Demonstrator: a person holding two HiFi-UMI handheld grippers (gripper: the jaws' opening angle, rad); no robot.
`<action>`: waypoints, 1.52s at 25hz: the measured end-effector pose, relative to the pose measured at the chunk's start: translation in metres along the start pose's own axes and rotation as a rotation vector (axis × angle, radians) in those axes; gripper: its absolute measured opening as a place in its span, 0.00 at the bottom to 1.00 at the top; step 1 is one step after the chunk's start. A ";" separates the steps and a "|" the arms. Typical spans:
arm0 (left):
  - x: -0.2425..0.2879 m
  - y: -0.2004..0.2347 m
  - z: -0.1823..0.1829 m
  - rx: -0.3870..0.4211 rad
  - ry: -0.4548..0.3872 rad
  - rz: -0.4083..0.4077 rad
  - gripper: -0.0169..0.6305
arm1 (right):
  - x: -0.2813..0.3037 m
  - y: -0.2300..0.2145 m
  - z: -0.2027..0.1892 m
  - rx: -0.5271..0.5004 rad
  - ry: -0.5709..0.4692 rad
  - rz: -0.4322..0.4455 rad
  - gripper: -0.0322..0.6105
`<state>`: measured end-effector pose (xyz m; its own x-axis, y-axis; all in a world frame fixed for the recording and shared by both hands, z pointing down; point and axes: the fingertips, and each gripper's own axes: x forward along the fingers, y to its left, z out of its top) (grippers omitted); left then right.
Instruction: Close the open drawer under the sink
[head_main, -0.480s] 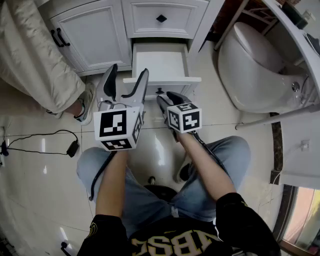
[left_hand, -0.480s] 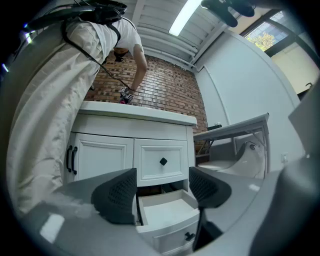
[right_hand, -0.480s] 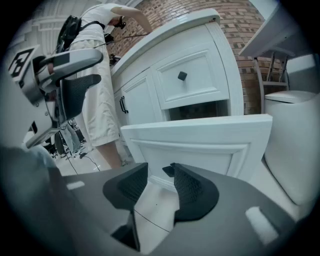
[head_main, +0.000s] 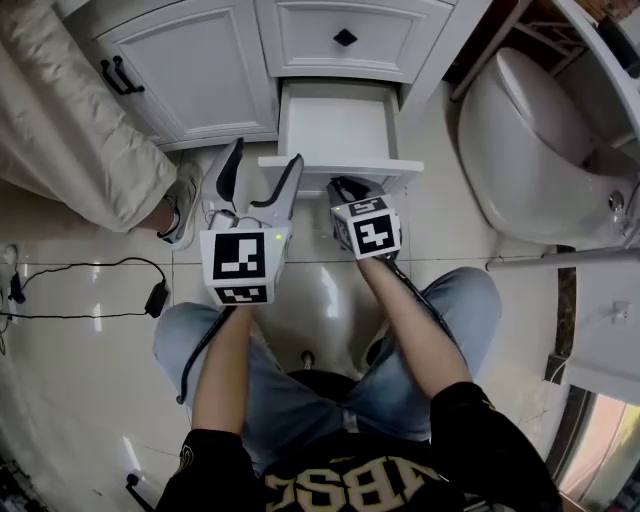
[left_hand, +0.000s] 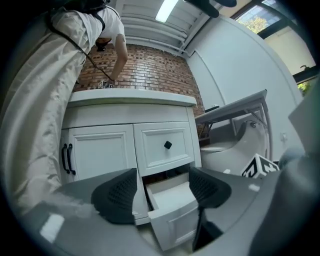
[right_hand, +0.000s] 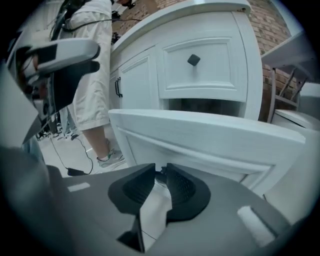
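Note:
The white bottom drawer (head_main: 340, 166) of the vanity under the sink stands pulled out and looks empty inside. My right gripper (head_main: 343, 186) is at the middle of the drawer front (right_hand: 200, 135). Its jaws are shut, with the small dark drawer knob (right_hand: 161, 171) pinched between the tips. My left gripper (head_main: 262, 160) hovers open just left of the drawer front's left corner and holds nothing. In the left gripper view the open drawer (left_hand: 175, 210) lies between and beyond the spread jaws of the left gripper (left_hand: 162, 190).
Above the open drawer is a shut drawer with a black diamond knob (head_main: 345, 38). A cabinet door with black handles (head_main: 120, 75) is to the left. A person in light trousers (head_main: 70, 120) stands at the left, and a white toilet (head_main: 530, 140) at the right. A cable (head_main: 90, 270) lies on the floor.
My right gripper has moved up to the drawer front and over the knob that showed just ahead of its tips. The left gripper has stayed open beside the drawer.

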<state>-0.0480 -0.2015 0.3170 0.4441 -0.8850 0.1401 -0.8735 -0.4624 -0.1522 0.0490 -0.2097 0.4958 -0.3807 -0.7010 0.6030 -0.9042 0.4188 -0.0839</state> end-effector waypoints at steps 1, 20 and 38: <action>0.003 0.004 -0.004 -0.015 0.008 0.000 0.53 | 0.006 -0.004 0.005 0.018 0.000 -0.010 0.17; 0.081 0.044 -0.023 -0.246 -0.006 -0.018 0.50 | 0.103 -0.076 0.097 -0.108 -0.039 -0.169 0.16; 0.040 0.051 0.007 -0.163 -0.045 -0.010 0.51 | 0.092 -0.046 0.098 -0.083 -0.103 0.007 0.64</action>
<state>-0.0738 -0.2609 0.3084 0.4584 -0.8835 0.0963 -0.8880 -0.4596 0.0106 0.0369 -0.3500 0.4778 -0.4089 -0.7514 0.5179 -0.8839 0.4673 -0.0197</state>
